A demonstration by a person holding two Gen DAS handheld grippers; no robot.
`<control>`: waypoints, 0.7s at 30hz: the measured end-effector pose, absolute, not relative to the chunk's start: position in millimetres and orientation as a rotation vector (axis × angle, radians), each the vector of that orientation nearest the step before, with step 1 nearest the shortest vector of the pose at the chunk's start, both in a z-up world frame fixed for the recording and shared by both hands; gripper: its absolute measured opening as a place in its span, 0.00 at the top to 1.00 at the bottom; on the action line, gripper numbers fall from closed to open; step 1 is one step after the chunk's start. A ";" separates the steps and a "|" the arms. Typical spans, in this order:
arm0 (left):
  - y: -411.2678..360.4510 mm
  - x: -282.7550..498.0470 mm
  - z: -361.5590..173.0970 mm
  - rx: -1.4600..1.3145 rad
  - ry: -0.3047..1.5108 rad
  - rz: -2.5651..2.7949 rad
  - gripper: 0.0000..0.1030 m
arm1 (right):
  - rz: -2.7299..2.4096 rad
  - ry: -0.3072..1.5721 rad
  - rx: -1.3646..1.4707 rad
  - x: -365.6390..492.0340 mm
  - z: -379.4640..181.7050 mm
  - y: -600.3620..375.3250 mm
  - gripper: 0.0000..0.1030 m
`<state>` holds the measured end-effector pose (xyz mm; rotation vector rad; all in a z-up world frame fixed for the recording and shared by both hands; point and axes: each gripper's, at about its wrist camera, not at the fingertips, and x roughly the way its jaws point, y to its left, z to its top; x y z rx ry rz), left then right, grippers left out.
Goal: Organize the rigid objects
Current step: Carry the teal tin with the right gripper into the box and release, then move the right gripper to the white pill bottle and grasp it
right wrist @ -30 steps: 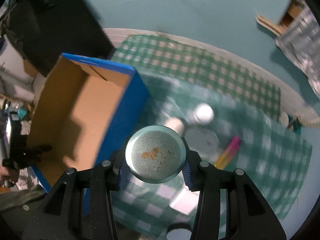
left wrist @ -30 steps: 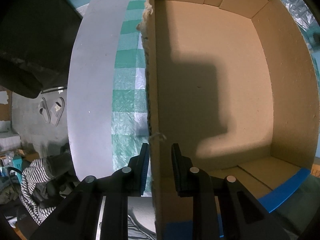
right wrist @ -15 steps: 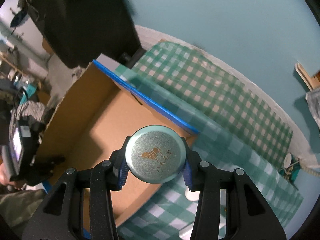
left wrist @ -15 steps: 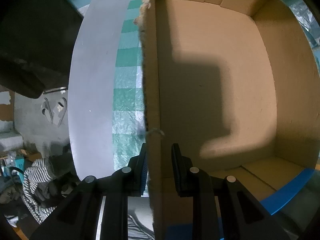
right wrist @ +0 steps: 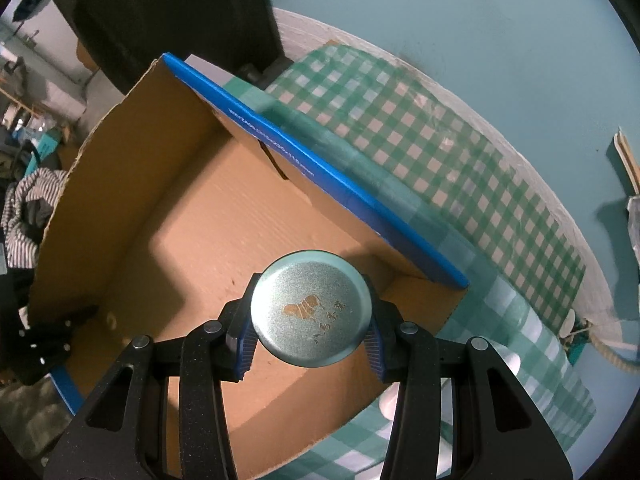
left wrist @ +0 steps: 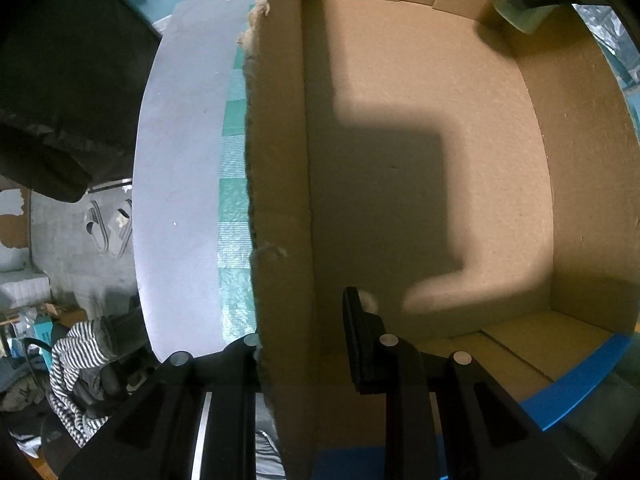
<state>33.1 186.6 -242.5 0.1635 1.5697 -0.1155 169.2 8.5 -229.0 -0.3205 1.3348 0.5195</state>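
Note:
My right gripper (right wrist: 310,346) is shut on a round pale-green tin (right wrist: 311,307) with a gold mark on its lid, held above the open cardboard box (right wrist: 120,184). The box has a brown inside and blue outer walls. My left gripper (left wrist: 304,336) is shut on the box's left wall (left wrist: 280,208), one finger outside, one finger (left wrist: 356,336) inside. The tin also shows at the top right of the left wrist view (left wrist: 520,12), over the box's far corner. The left gripper shows at the left edge of the right wrist view (right wrist: 44,340).
The box stands on a green checked cloth (right wrist: 400,120) over a round white table (left wrist: 176,160). A white object (right wrist: 394,400) lies on the cloth beyond the box. A black chair (left wrist: 60,80) and clothes (left wrist: 80,360) are off the table's left side.
My right gripper has carried the tin leftward from over the cloth to above the box. The left gripper stays clamped on the box wall.

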 end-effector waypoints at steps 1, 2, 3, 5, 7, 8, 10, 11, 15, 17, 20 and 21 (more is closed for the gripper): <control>185.4 33.8 -242.0 0.163 1.569 -0.116 0.78 | 0.521 1.333 -0.322 168.7 -229.1 8.5 0.57; 184.8 34.1 -241.7 0.163 1.571 -0.114 0.78 | 0.523 1.334 -0.326 168.3 -229.0 8.4 0.57; 184.9 33.9 -241.6 0.164 1.570 -0.114 0.78 | 0.519 1.333 -0.325 168.4 -229.6 7.6 0.57; 184.9 34.2 -241.9 0.164 1.574 -0.113 0.78 | 0.520 1.330 -0.320 168.3 -229.1 8.0 0.54; 183.8 34.0 -241.8 0.168 1.572 -0.112 0.78 | 0.516 1.323 -0.314 168.6 -229.1 7.7 0.52; 183.4 33.9 -242.6 0.168 1.573 -0.113 0.78 | 0.515 1.322 -0.310 169.4 -228.7 6.6 0.52; 182.7 33.9 -242.7 0.168 1.573 -0.112 0.78 | 0.514 1.314 -0.300 170.8 -225.7 4.7 0.52; 182.8 33.7 -242.9 0.168 1.574 -0.112 0.78 | 0.513 1.308 -0.295 171.6 -223.0 3.9 0.52; 181.3 32.6 -243.3 0.174 1.572 -0.111 0.78 | 0.514 1.290 -0.266 172.0 -207.0 -1.3 0.51; 179.5 32.1 -243.4 0.175 1.572 -0.112 0.78 | 0.513 1.268 -0.256 171.4 -196.8 -4.5 0.48; 179.5 32.1 -243.6 0.177 1.572 -0.114 0.78 | 0.504 1.249 -0.250 170.9 -183.6 -11.1 0.44; 179.0 31.9 -243.3 0.177 1.571 -0.115 0.78 | 0.503 1.245 -0.247 170.7 -180.6 -13.3 0.44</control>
